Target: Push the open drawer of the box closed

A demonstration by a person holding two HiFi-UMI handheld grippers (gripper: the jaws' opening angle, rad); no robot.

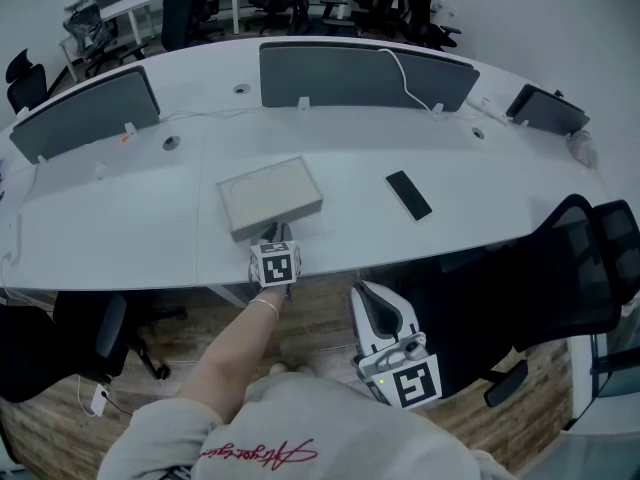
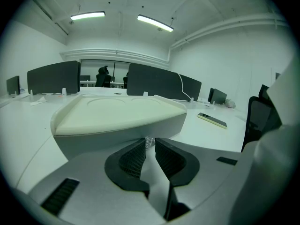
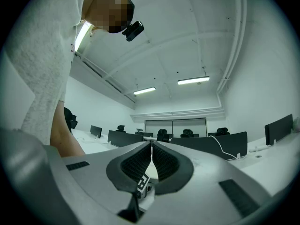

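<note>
The box (image 1: 270,196) sits by the near edge of the bench (image 1: 150,218), its near face right at the tips of the left gripper (image 1: 276,234), jaws nearly together, while the right gripper (image 1: 378,313), jaws together, hangs nearer, off the bench.

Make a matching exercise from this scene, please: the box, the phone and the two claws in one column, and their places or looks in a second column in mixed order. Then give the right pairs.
Column one
1. box
2. phone
3. left claw
4. right claw

Column two
A. held off the desk, close to the person
B. dark, lying flat to the right of the box
C. at the near side of the box
D. beige, on the middle of the desk

Pairs: 1-D, 2-B, 3-C, 4-A
</note>
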